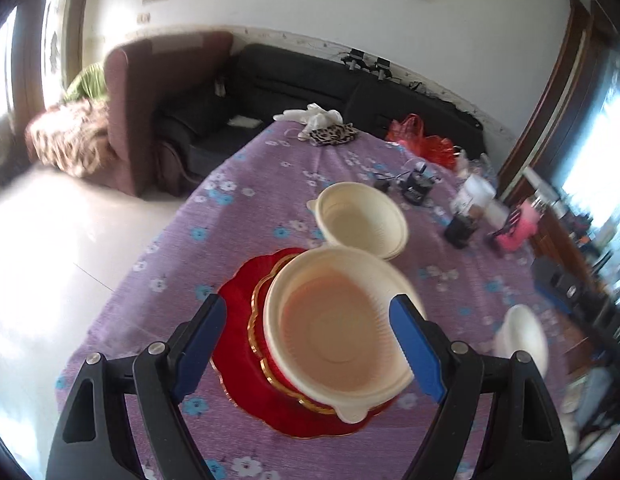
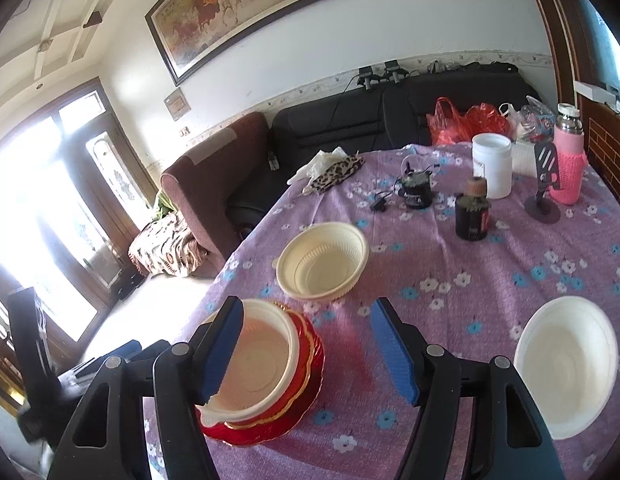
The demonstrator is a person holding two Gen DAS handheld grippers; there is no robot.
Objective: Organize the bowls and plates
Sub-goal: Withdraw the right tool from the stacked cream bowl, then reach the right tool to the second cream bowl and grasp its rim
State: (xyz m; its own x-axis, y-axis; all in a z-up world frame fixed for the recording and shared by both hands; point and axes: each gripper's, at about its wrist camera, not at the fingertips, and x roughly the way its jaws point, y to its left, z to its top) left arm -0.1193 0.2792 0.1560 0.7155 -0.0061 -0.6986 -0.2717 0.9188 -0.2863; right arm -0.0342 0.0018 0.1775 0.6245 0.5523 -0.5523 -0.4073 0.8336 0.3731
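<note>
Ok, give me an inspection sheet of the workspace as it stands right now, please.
Surface: table under a purple flowered cloth.
Job's things: cream bowl sits on stacked red plates; second cream bowl stands alone behind; white bowl apart at the right.
Clutter: white jar, dark bottle, pink flask, red bags, leopard-print cloth, white gloves.
Grippers: left gripper jaws open, astride the stacked bowl without pressing it; right gripper jaws open, holding nothing.
Cables: thin black lead beside a small black device.
Surroundings: black sofa, brown armchair, framed painting.
</note>
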